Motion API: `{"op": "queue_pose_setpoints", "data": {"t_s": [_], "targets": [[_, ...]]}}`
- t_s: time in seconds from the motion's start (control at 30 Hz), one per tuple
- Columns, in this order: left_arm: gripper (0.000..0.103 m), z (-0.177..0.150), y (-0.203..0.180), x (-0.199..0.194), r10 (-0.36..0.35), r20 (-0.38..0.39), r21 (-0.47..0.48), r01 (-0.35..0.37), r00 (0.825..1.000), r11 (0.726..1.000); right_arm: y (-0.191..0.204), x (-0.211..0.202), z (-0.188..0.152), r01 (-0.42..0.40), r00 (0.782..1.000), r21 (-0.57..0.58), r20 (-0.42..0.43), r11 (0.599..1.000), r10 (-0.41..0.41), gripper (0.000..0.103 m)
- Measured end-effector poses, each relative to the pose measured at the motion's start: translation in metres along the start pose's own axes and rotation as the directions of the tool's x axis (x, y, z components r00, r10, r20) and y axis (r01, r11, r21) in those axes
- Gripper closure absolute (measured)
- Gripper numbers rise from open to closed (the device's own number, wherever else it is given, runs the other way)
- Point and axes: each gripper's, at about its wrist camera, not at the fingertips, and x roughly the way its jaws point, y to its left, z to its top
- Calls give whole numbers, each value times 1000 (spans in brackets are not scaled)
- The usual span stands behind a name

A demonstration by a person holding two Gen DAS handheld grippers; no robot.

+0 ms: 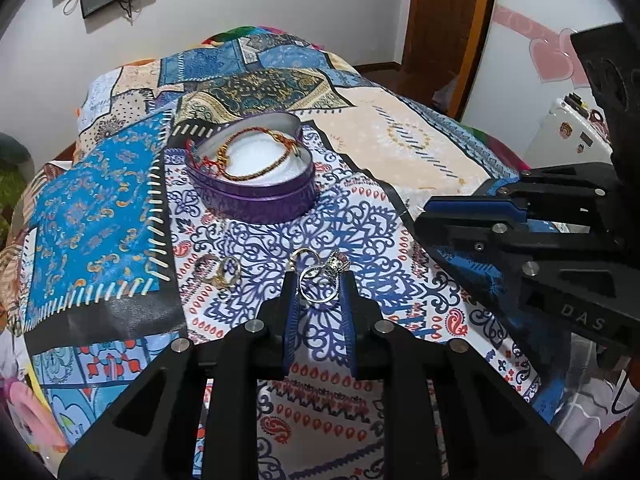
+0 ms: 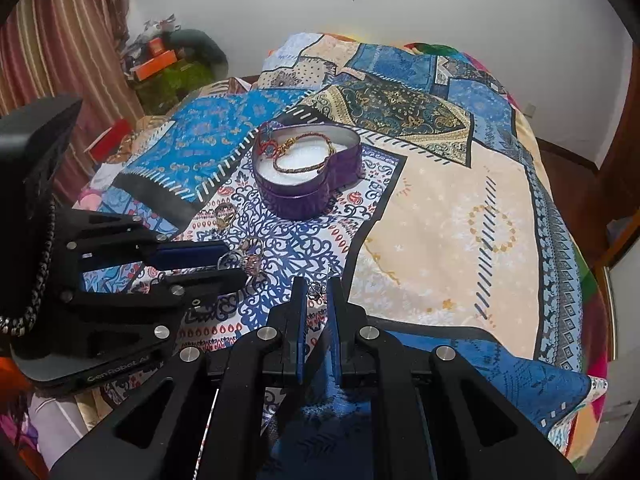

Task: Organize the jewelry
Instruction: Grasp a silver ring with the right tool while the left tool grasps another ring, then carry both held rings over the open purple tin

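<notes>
A purple heart-shaped tin (image 1: 256,196) (image 2: 304,188) stands open on the patterned bedspread, with gold and red bracelets (image 1: 256,152) (image 2: 300,152) on its white lining. Several rings lie in front of it. My left gripper (image 1: 319,289) (image 2: 236,258) holds a silver ring (image 1: 316,288) between its blue pads, beside a jewelled ring (image 1: 336,266) (image 2: 253,263). My right gripper (image 2: 318,286) (image 1: 424,216) holds a small ring (image 2: 314,290) at its tips, just right of the left gripper.
Two more rings (image 1: 218,270) (image 2: 224,214) lie left of the grippers. The bedspread (image 2: 440,220) covers a bed; cluttered boxes (image 2: 156,64) sit by the far wall and a door (image 1: 448,20) is at the back right.
</notes>
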Motion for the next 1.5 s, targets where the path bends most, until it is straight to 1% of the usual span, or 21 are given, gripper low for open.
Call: {"op": "queue_pose_setpoints", "data": {"t_s": [0.2, 0.47, 0.63, 0.87, 1.2, 1.5], "targets": [[84, 6, 13, -13, 10, 35, -47, -8, 999, 999, 2, -9, 7, 18, 999, -4, 30, 1000, -18, 94], [84, 14, 30, -33, 30, 89, -108, -21, 996, 994, 8, -20, 19, 21, 997, -10, 76, 1000, -20, 94], [84, 20, 42, -44, 40, 127, -146, -21, 991, 989, 13, -26, 31, 16, 993, -20, 114, 1000, -13, 94], [84, 31, 55, -56, 67, 173, -172, -37, 983, 984, 19, -31, 47, 14, 987, -30, 159, 999, -10, 94], [84, 46, 72, -57, 79, 208, -199, -37, 975, 979, 18, -33, 70, 10, 976, -33, 216, 999, -2, 94], [84, 57, 79, -43, 79, 206, -203, -37, 975, 978, 11, -13, 84, 2, 978, -22, 208, 1000, 2, 94]]}}
